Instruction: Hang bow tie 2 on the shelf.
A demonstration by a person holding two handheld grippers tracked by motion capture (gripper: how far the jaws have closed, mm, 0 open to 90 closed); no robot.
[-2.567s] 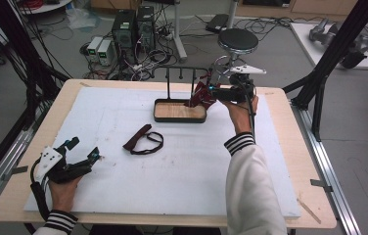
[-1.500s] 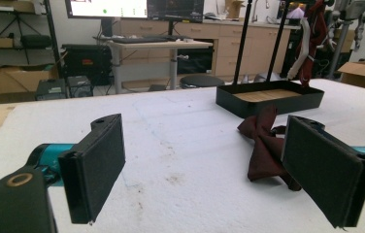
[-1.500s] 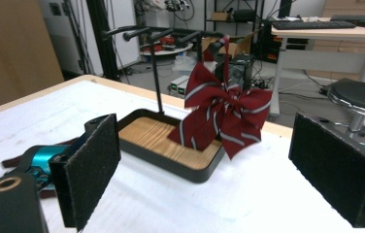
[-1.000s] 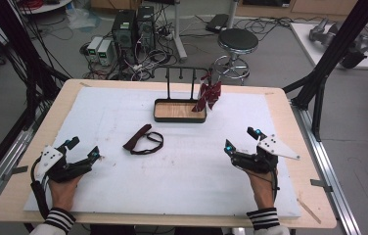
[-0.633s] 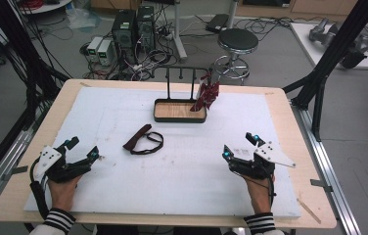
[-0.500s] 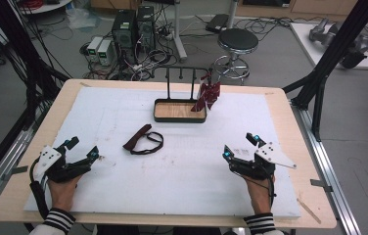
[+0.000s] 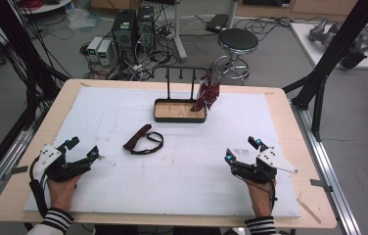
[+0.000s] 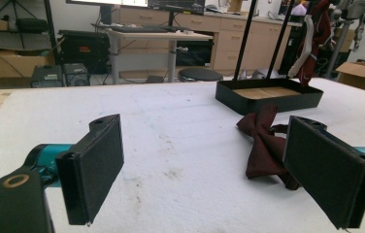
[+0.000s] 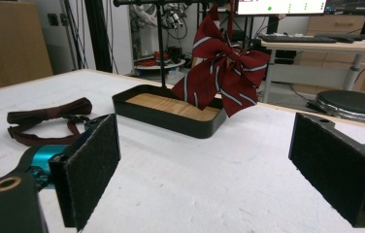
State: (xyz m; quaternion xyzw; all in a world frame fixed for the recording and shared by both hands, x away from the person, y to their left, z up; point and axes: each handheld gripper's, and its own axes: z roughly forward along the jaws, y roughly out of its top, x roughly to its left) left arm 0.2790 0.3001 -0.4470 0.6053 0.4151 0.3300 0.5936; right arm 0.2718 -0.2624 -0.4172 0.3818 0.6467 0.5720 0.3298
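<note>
Bright even indoor light, soft faint shadows, mild blur throughout, slight wide-angle stretch at edges

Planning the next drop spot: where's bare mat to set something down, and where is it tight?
Free: the white mat between the left gripper and right gripper, below the dark bow tie; also the mat's far-left corner. Crowded: around the black stand tray, where the striped bow tie hangs.
</note>
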